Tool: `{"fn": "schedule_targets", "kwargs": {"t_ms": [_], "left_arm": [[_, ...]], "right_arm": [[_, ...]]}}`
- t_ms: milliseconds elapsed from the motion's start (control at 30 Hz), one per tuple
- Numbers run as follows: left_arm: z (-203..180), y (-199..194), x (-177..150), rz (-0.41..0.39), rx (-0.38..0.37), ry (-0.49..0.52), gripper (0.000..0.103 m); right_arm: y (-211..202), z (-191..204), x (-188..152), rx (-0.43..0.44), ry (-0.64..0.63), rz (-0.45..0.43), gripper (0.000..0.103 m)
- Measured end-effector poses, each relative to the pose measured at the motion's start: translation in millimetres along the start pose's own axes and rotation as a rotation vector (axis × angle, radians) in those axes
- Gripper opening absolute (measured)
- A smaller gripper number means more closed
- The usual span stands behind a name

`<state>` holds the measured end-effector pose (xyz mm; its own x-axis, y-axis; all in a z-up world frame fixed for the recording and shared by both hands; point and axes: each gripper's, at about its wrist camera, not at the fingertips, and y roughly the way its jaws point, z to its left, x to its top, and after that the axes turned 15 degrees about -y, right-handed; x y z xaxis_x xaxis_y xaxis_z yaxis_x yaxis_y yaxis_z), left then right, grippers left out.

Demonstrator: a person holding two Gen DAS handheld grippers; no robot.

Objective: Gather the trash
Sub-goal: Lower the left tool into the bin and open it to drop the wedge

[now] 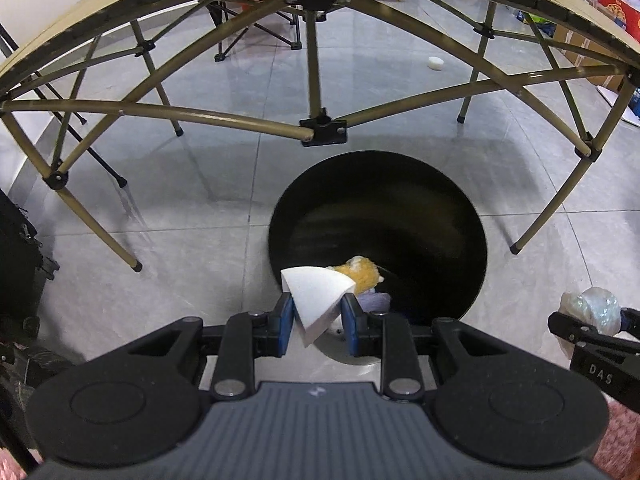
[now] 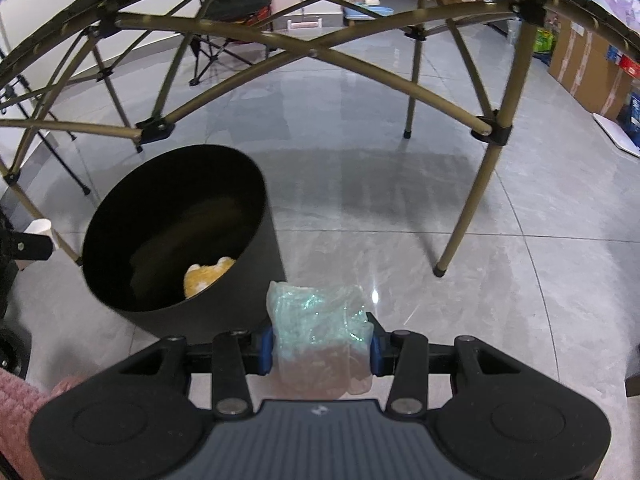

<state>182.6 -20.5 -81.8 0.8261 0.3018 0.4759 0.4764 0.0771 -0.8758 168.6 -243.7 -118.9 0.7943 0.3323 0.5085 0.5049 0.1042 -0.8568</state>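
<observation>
A round black bin stands on the floor under a folding table; an orange-yellow lump and a purple scrap lie inside. My left gripper is shut on a white wedge-shaped foam piece, held over the bin's near rim. In the right wrist view the bin sits to the left and the orange lump shows in it. My right gripper is shut on a crumpled clear plastic bag, just right of the bin. The right gripper and bag also show at the left view's right edge.
The tan folding table's frame and legs stand around the bin. Folding chairs sit beyond. A small white object lies on the grey tiles. Cardboard boxes line the right wall. A pink sleeve shows low left.
</observation>
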Motion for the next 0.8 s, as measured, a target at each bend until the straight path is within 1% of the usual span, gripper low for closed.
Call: {"fn": "schedule_targets", "kwargs": {"t_ms": [167, 500, 800], "left_arm": [[-16, 4, 6, 0.010, -0.003, 0.012, 0.026], [-41, 9, 22, 0.013, -0.024, -0.024, 0.026], [-65, 21, 32, 0.047, -0.034, -0.039, 0.026]], "right_arm": [[2, -12, -2, -0.020, 0.021, -0.002, 0.042], [4, -35, -6, -0.041, 0.066, -0.011, 0.042], [15, -47, -5, -0.068, 0.094, -0.005, 0.042]]}}
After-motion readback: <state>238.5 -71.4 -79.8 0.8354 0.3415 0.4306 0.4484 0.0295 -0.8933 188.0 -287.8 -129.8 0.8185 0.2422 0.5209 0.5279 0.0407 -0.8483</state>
